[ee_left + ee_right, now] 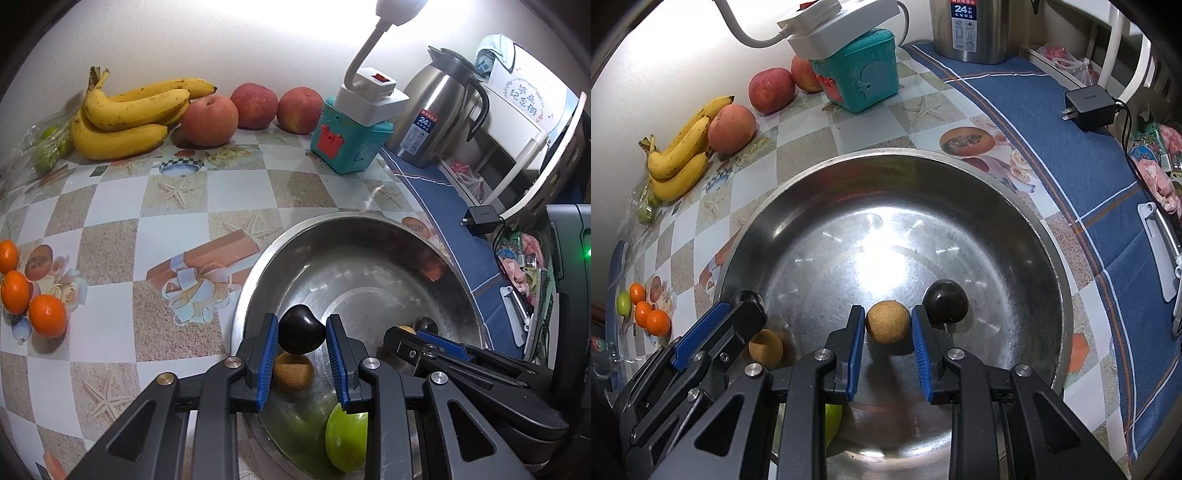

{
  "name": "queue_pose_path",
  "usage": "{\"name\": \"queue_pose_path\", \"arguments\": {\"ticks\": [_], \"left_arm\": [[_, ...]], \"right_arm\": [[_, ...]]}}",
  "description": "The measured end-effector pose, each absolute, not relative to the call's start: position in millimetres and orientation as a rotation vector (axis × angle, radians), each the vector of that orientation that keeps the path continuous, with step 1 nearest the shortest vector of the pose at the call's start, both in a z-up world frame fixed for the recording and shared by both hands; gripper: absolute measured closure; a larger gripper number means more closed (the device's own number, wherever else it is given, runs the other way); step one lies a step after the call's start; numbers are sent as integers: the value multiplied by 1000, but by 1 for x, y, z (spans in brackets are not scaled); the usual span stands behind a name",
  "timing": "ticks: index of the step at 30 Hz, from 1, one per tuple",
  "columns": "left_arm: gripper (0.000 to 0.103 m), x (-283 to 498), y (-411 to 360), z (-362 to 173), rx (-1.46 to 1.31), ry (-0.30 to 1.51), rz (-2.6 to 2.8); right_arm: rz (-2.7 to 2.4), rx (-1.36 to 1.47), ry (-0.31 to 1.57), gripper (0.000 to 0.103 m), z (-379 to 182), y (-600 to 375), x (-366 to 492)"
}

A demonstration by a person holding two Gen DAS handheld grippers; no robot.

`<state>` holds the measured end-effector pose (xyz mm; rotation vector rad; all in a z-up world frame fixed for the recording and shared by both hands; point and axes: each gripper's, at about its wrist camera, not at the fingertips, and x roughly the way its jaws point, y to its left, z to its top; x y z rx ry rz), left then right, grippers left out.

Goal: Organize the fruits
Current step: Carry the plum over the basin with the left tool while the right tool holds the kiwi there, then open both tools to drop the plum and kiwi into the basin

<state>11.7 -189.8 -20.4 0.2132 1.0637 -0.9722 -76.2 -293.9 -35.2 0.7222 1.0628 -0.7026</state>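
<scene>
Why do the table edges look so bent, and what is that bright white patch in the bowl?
Left wrist view: a fisheye lens curves the checked tablecloth, and the lamp overexposes the top edge. Right wrist view: that lamp glares off the floor of the steel bowl, and the picture's corners go dark.

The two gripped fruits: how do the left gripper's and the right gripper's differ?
The left gripper is shut on a dark plum, glossy and near black; the right gripper is shut on a tan fruit, matte and rough. Both are small, round, and held over the steel bowl.
</scene>
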Motion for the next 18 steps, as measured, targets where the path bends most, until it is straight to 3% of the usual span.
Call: {"name": "queue_pose_path", "arguments": {"ticks": [7,13,18], "left_arm": [[72,12,-189,-21,211,1067,-970],[59,16,-186,-18,194,1066,-968],[59,19,-185,-6,192,1040,-969]], "right_arm": [[-699,720,1072,76,-38,-293,-74],[-703,724,1063,76,-38,-294,-75],[-700,725,1046,76,-32,-294,-76]]}}
